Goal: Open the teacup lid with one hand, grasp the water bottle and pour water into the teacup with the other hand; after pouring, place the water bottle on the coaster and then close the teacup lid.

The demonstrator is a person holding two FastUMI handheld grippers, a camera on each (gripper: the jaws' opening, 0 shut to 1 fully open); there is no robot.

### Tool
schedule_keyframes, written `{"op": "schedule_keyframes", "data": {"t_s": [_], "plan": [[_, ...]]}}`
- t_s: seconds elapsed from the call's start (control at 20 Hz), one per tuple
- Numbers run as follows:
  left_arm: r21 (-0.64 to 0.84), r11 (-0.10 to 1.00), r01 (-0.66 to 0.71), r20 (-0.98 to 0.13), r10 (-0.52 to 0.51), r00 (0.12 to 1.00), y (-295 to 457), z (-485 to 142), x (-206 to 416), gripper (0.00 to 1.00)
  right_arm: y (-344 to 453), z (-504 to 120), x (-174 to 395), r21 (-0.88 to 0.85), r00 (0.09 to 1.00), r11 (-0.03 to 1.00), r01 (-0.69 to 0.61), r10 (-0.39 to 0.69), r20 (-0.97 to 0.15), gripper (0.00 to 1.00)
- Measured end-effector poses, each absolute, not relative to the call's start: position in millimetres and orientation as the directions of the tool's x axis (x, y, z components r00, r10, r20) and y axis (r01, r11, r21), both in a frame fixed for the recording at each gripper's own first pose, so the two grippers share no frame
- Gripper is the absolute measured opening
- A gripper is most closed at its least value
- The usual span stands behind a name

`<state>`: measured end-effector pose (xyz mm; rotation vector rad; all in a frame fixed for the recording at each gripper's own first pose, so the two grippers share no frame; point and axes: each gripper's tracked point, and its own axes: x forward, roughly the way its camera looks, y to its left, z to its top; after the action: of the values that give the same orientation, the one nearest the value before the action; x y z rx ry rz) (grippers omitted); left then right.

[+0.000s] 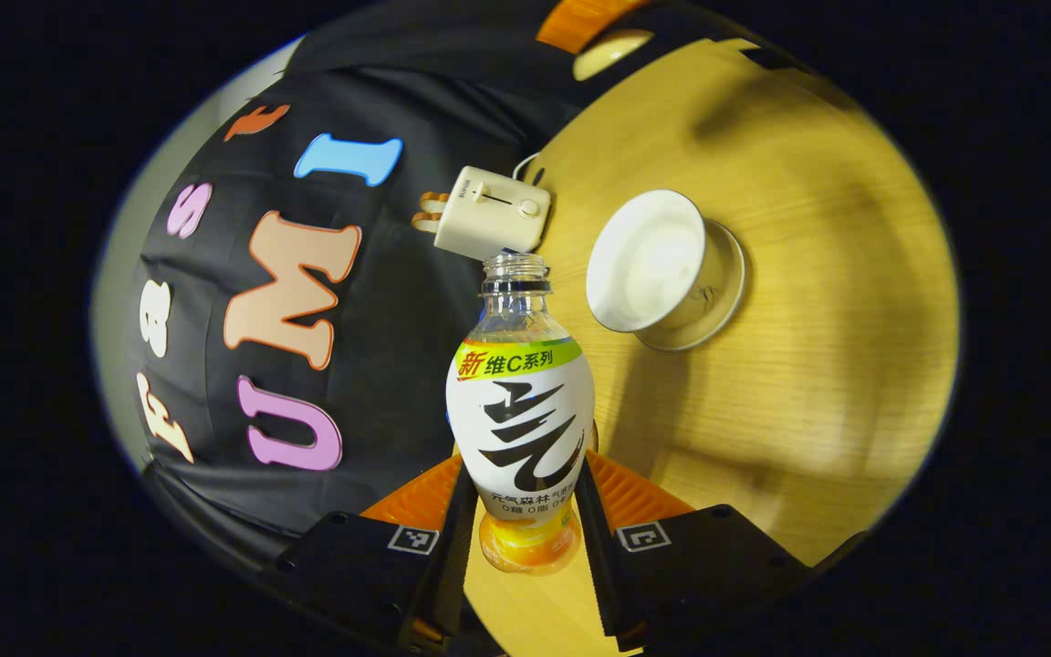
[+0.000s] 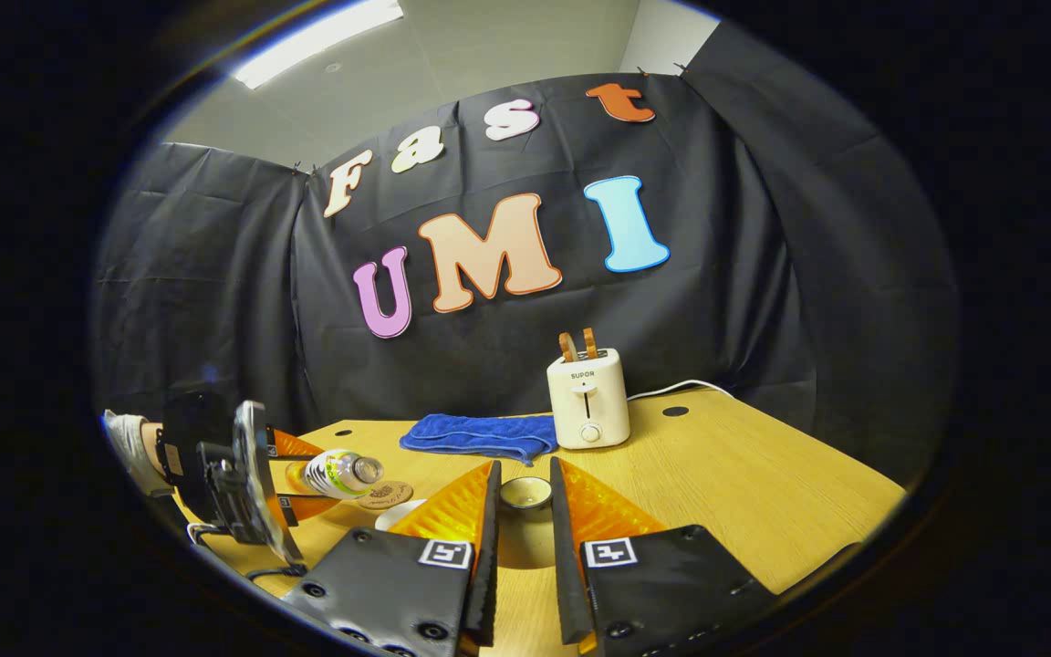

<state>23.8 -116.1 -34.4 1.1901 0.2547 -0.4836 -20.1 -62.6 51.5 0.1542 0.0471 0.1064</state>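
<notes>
Left gripper view: my left gripper [image 1: 525, 511] pinches the bottle [image 1: 521, 420], tipped toward the open cup [image 1: 662, 269]; misaim and water hits the table [image 1: 808, 383]. Right gripper [image 2: 525, 511] pinches the lid [image 2: 525, 493]. Count: one bottle, one cup, one coaster [image 2: 386, 495], one toaster [image 2: 587, 399].

We count one water bottle [image 1: 520, 415], one teacup [image 1: 662, 266], one lid [image 2: 525, 493], one coaster [image 2: 386, 495], one toaster [image 2: 587, 398], one blue towel [image 2: 480, 435].
</notes>
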Motion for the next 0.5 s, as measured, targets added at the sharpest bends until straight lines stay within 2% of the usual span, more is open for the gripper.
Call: {"op": "schedule_keyframes", "data": {"t_s": [0.05, 0.1, 0.25, 0.45, 0.5], "plan": [[0.801, 0.338, 0.495, -0.436, -0.238, 0.868, -118.9, -32.8, 26.1, 0.53, -61.3, 51.5, -19.6, 0.153, 0.993, 0.983, -0.103, 0.111, -0.039, 0.33], [0.778, 0.390, 0.492, -0.428, -0.245, 0.870, -119.4, -30.9, 28.4, 0.58, -60.4, 51.5, -19.2, 0.150, 0.993, 0.983, -0.104, 0.111, -0.039, 0.33], [0.704, 0.525, 0.479, -0.403, -0.259, 0.877, -118.0, -24.0, 29.7, 0.55, -59.8, 51.8, -19.4, 0.150, 0.993, 0.983, -0.105, 0.112, -0.037, 0.33], [0.549, 0.707, 0.446, -0.339, -0.299, 0.892, -121.5, -7.6, 36.1, 0.55, -56.8, 49.8, -19.2, 0.163, 0.992, 0.980, -0.111, 0.120, -0.045, 0.31], [0.505, 0.745, 0.435, -0.323, -0.305, 0.896, -123.2, -3.9, 38.9, 0.58, -56.3, 49.2, -19.0, 0.162, 0.992, 0.980, -0.112, 0.121, -0.044, 0.28]]}}
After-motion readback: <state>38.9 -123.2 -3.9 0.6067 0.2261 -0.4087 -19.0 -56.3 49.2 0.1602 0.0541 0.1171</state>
